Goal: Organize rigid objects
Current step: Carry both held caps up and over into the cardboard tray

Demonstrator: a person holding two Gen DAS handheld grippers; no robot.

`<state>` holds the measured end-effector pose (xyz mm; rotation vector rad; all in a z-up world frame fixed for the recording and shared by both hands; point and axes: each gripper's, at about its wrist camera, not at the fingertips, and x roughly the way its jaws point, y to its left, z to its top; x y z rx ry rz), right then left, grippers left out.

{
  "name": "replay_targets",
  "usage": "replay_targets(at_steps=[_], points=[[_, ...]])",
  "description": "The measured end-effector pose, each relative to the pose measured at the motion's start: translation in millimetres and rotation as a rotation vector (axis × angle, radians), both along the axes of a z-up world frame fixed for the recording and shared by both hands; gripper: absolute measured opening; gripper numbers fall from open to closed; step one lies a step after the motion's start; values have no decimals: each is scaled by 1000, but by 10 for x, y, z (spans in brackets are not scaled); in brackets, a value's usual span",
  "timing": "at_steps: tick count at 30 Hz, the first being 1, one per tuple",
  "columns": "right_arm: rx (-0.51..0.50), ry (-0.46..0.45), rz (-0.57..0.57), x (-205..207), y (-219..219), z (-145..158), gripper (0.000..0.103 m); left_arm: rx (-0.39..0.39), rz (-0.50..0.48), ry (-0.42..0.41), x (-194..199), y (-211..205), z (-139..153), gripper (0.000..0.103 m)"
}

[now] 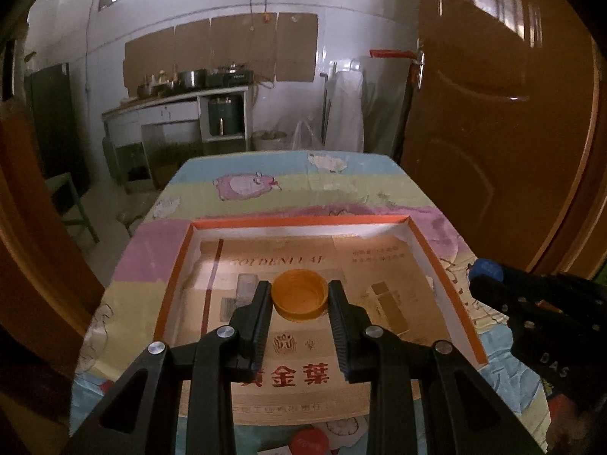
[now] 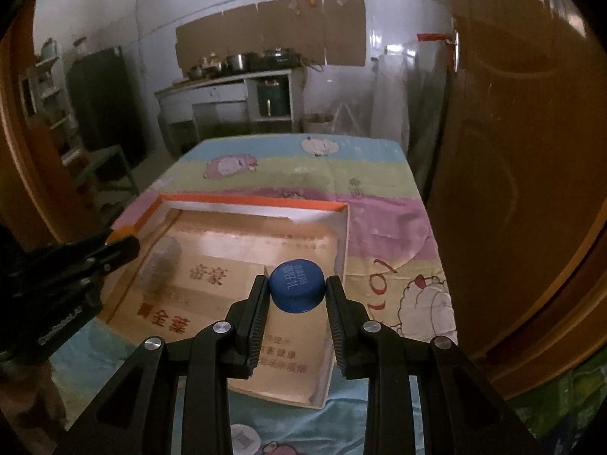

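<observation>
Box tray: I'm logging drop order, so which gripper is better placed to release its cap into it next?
Left, probably. The left gripper holds the orange cap over the box tray middle; the right gripper holds the blue cap near its right wall.

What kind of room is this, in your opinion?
Probably a home kitchen, rather plain. Metal pots stand on a counter against the white tiled far wall, a table wears a cartoon-print cloth, and a brown wooden door stands to the right.
</observation>
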<state>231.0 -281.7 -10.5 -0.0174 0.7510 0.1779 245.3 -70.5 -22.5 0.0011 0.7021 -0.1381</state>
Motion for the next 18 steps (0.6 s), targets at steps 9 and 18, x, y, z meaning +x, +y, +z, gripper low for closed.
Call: replay_targets(at_steps=[9,18], points=[[-54,101,22,171,89,-410,31,14,-22,65,89,-99,-258,30],[-59,139,52,201,158,-547,31,26,-38,129,151,-132,-452,30]])
